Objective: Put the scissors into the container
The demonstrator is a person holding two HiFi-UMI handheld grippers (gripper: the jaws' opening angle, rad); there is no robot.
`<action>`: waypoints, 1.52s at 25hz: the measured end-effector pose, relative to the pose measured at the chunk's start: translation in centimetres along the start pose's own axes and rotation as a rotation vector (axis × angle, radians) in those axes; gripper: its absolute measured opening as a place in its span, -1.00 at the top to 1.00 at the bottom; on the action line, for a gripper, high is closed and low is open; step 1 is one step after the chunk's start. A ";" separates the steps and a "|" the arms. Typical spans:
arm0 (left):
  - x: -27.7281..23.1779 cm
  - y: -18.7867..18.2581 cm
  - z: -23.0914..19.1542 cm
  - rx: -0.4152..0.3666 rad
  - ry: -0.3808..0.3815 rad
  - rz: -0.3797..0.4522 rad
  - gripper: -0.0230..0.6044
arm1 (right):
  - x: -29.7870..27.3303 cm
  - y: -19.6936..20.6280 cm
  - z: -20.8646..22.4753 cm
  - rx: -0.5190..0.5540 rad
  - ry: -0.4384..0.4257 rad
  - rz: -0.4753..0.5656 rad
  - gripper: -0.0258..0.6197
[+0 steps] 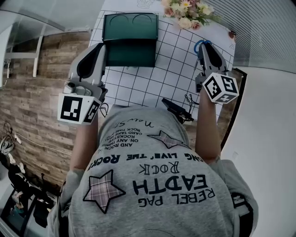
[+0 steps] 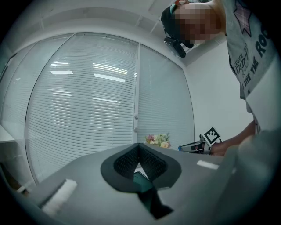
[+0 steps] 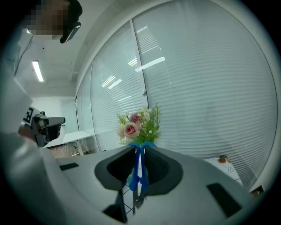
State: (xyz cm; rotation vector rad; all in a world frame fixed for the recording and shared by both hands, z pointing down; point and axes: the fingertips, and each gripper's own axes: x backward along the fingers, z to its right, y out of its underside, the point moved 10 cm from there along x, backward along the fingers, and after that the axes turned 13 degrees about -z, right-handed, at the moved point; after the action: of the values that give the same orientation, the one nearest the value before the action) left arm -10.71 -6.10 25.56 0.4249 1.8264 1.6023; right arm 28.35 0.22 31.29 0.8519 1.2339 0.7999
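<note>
Right tool (image 3: 139, 148) grips the scissors (image 3: 135, 180), left tool (image 2: 139, 146) closed, empty; centre them over the container (image 1: 129, 53) before letting go

**Head view.** Hidden behind the right tool (image 1: 205, 50): blades of the blue-handled scissors (image 1: 198, 44), with only one handle loop exposed. Cut off by the top edge: bouquet of pink and cream flowers (image 1: 185, 11). Covered by the person's grey printed shirt (image 1: 152, 176): near edge of the white grid-lined surface (image 1: 152, 78). Small black object (image 1: 175, 110) at that edge, too indistinct to name.

**Left gripper view.** Dark green rectangular container (image 2: 140, 178), reduced to a sliver between the pads of the left tool (image 2: 140, 154).

**Right gripper view.** Scissor tips lost below the tool body. Small reddish item (image 3: 223, 158) on the surface, too small to identify.
</note>
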 end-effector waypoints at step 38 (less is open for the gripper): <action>2.3 -0.1 -0.5 -0.003 -0.040 0.023 0.90 | 3.7 -6.2 -5.4 0.161 -0.134 0.284 0.68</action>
State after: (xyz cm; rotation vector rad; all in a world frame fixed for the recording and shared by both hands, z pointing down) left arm -12.69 -5.06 24.86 0.4750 1.7948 1.6003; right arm 23.93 1.16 23.50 1.2120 1.0823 0.8607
